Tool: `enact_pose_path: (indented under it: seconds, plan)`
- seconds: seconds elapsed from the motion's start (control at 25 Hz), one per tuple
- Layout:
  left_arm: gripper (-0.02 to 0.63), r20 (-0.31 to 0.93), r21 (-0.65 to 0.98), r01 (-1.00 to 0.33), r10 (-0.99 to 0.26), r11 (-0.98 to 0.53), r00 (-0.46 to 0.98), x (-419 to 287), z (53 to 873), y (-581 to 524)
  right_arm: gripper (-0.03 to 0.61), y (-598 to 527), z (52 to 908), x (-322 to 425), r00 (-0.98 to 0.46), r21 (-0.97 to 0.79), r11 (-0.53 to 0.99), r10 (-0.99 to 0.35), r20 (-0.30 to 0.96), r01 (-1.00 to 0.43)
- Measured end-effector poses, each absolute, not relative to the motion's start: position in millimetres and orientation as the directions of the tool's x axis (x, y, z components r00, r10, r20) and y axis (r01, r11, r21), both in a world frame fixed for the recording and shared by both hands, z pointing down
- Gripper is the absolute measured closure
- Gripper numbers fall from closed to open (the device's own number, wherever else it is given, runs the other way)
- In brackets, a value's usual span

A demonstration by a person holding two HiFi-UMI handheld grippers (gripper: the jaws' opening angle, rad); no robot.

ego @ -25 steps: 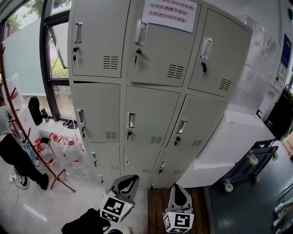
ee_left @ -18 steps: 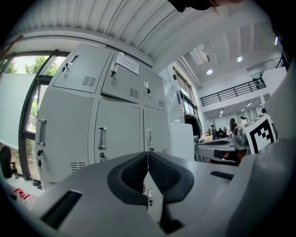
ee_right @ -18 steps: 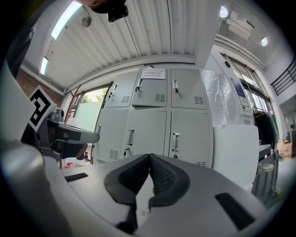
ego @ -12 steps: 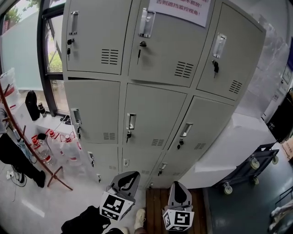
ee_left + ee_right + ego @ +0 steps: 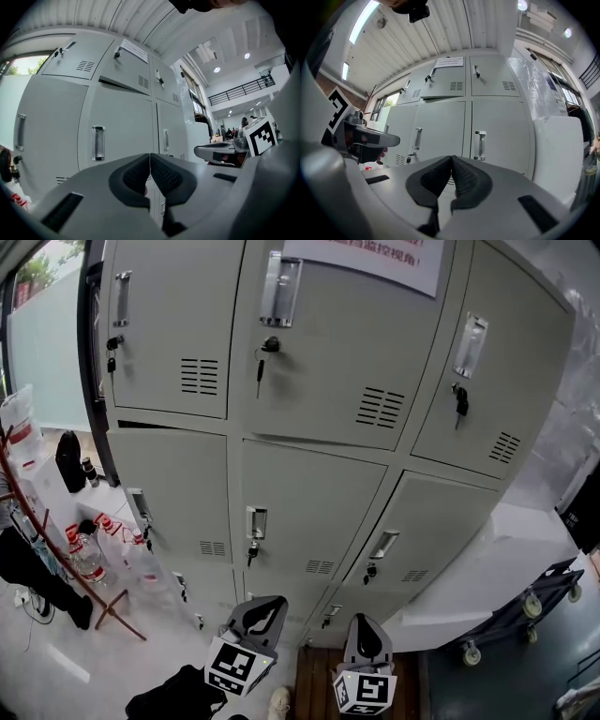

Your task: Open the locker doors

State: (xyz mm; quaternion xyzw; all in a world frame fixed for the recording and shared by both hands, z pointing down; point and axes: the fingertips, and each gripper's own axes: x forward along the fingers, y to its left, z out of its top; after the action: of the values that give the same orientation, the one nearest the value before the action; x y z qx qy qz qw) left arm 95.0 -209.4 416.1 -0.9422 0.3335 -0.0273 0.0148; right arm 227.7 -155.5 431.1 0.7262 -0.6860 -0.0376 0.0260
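A bank of grey locker doors (image 5: 309, 502) fills the head view, three columns wide, every door looking closed. Each door has a metal handle (image 5: 255, 522), and keys (image 5: 260, 367) hang in several locks. My left gripper (image 5: 260, 606) sits low in the head view, short of the lockers' bottom row, jaws shut on nothing. To its right, my right gripper (image 5: 362, 624) is also shut and empty. In the left gripper view, the left gripper (image 5: 150, 155) faces a door handle (image 5: 97, 143). In the right gripper view, the right gripper (image 5: 451, 158) faces two handles (image 5: 480, 145).
A white low cabinet (image 5: 497, 549) and a dark wheeled cart (image 5: 525, 610) stand right of the lockers. On the left are water bottles (image 5: 89, 554), a red-brown rack (image 5: 56, 540), a window and a person's leg (image 5: 33, 573). A paper notice (image 5: 366, 254) is stuck on the top doors.
The head view has closed in on the lockers, which now look larger and sit further left. Both grippers stay at the bottom of the view, still shut.
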Motion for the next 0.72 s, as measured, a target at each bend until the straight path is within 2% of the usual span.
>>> enact_pose_path:
  seconds: [0.36,0.44,0.72]
  plan:
    - [0.589,0.056,-0.039,-0.66,-0.662,-0.75,0.748,132,418,-257,0.56,-219,419,277,0.042,0.084,-0.045,-0.999,-0.03,-0.995]
    - [0.589,0.059,-0.035,-0.666,-0.667,-0.745,0.743,139,419,-265,0.483,-232,416,287,0.032,0.076,-0.035,-0.999,-0.032,-0.996]
    - [0.589,0.072,-0.029,-0.679,-0.679,-0.734,0.73,156,425,-287,0.413,-275,416,309,0.014,0.082,-0.015,-1.0,-0.013,-0.997]
